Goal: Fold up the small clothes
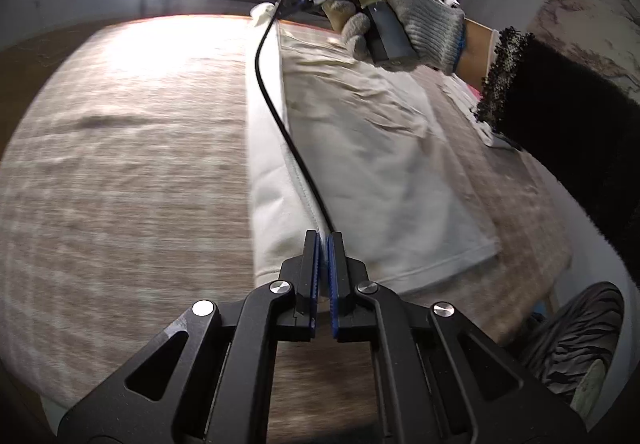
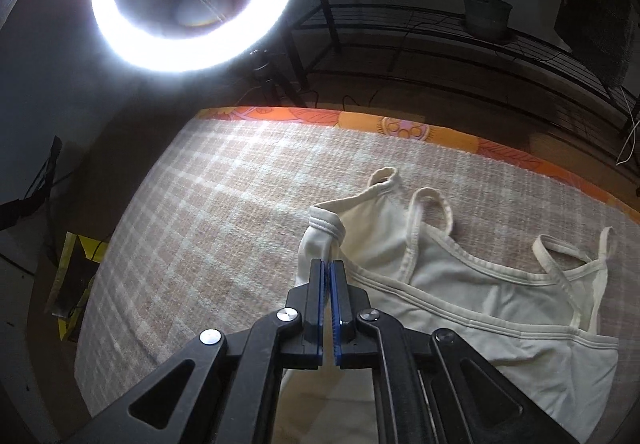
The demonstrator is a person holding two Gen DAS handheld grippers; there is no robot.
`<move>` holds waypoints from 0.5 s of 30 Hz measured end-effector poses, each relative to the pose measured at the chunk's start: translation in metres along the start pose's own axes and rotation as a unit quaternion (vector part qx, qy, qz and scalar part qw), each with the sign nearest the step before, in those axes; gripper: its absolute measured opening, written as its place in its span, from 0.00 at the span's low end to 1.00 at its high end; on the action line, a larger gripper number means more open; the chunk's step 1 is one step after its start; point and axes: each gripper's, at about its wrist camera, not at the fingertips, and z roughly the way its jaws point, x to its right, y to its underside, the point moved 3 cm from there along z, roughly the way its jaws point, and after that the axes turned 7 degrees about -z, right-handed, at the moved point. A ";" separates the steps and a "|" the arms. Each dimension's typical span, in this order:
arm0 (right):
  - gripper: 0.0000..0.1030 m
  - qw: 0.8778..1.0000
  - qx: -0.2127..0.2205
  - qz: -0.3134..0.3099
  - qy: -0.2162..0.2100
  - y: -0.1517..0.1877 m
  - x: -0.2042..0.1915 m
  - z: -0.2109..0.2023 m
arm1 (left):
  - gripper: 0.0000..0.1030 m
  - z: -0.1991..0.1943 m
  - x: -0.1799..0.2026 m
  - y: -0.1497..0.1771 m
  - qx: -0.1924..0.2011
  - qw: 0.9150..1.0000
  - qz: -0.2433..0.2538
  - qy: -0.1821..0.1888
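Both grippers, left (image 1: 324, 238) & right (image 2: 327, 264), clamped tight on the white top's (image 2: 460, 304) near edge; its body runs away rightward, straps far.

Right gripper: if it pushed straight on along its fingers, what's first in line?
The cream camisole. The right gripper is already shut on a fold of it at the fingertips, so more of that cloth is first, then probably the checked blanket beneath. Depth past the tips is unclear.
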 end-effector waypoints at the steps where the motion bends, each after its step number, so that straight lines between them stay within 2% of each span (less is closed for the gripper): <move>1: 0.00 1.000 0.001 0.002 0.003 0.002 0.006 -0.003 | 0.02 0.003 0.006 0.000 -0.004 1.000 0.004 0.004; 7: 0.00 0.999 -0.011 0.029 0.025 0.022 0.050 -0.005 | 0.02 0.035 0.040 0.001 -0.037 0.999 0.016 0.024; 15: 0.00 0.998 -0.028 0.052 0.030 0.041 0.078 0.020 | 0.03 0.070 0.047 0.011 -0.083 0.996 0.015 0.016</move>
